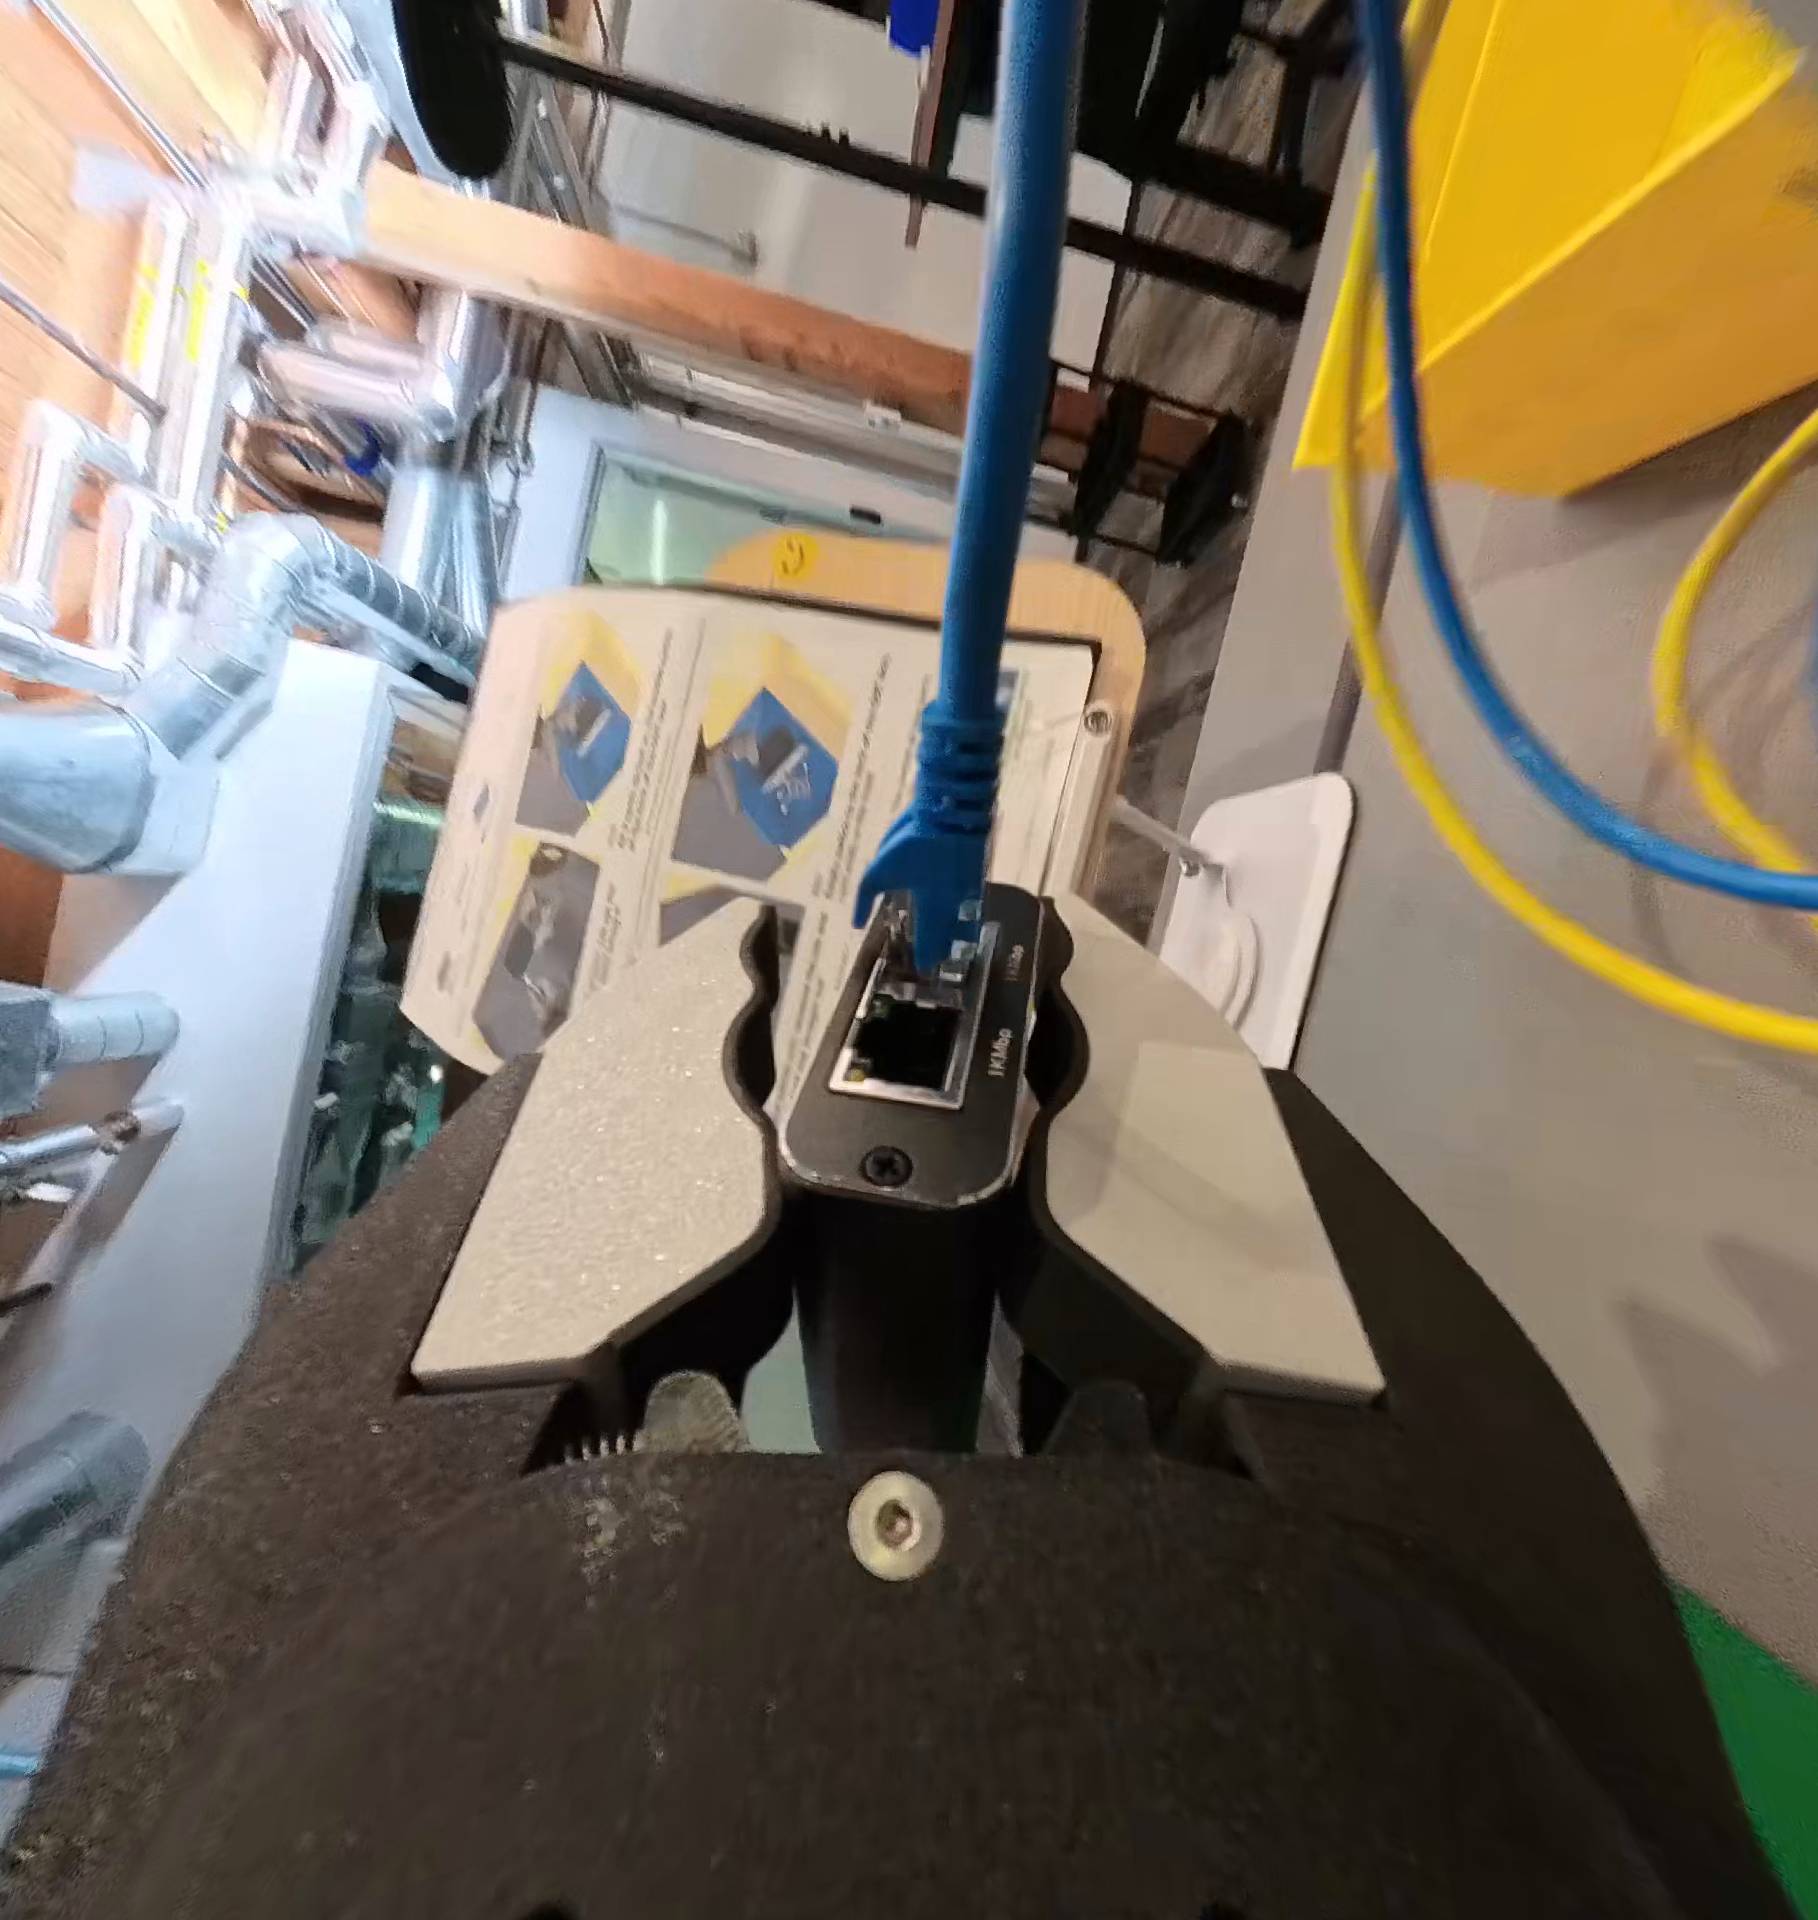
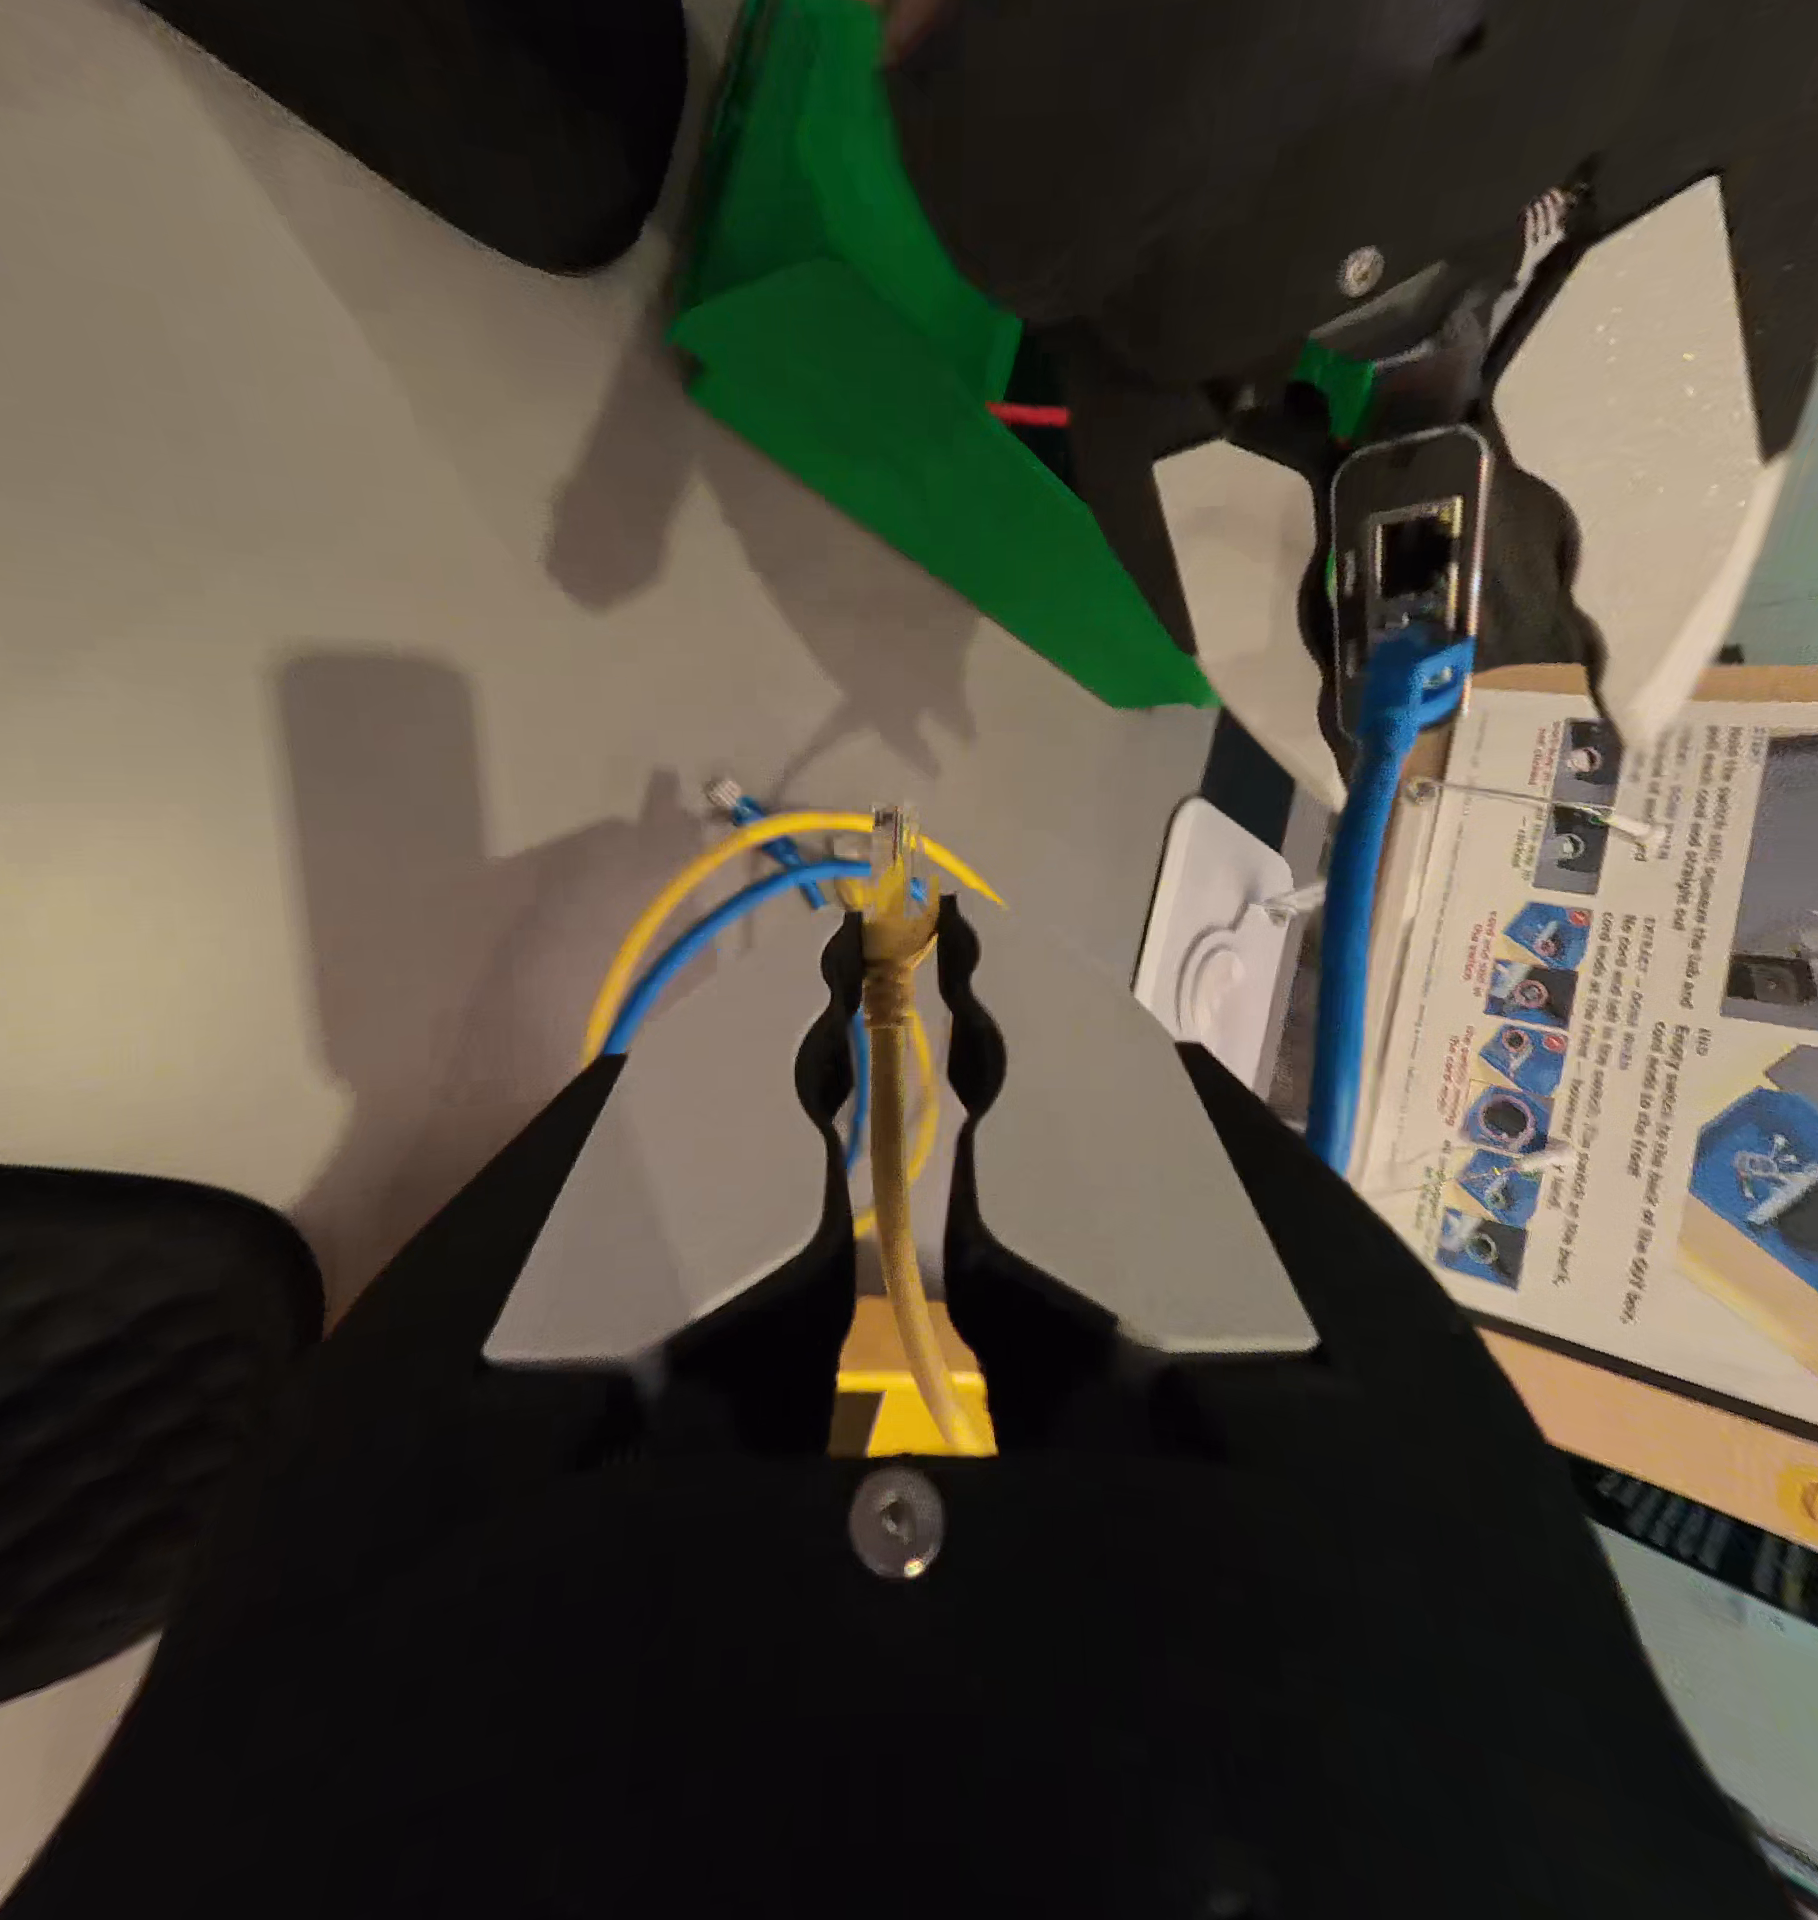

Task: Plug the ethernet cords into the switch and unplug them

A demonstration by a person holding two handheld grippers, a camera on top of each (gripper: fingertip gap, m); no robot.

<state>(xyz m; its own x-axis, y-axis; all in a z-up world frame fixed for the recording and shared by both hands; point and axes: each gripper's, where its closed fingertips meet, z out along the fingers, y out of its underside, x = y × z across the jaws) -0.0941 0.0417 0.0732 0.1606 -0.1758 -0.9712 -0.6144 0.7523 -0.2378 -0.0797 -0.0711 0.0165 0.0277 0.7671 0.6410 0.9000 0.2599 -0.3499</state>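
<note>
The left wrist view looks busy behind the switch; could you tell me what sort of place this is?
Probably a workshop or industrial lab: metal ducts and timber beams overhead, and an instruction sheet posted by a grey worktable.

Left gripper (image 1: 900, 997): fingers spread wide, pads pressed on both sides of black switch (image 1: 905, 1081). Right gripper (image 2: 889, 935): fingers nearly together, tips pinching yellow cord's plug boot (image 2: 887, 935).

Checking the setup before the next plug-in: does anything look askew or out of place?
Nothing looks damaged. The left claw grips the black switch, blue cord plugged in, one port empty. The right claw holds the yellow cord's plug. Loose cords lie tangled behind.
</note>
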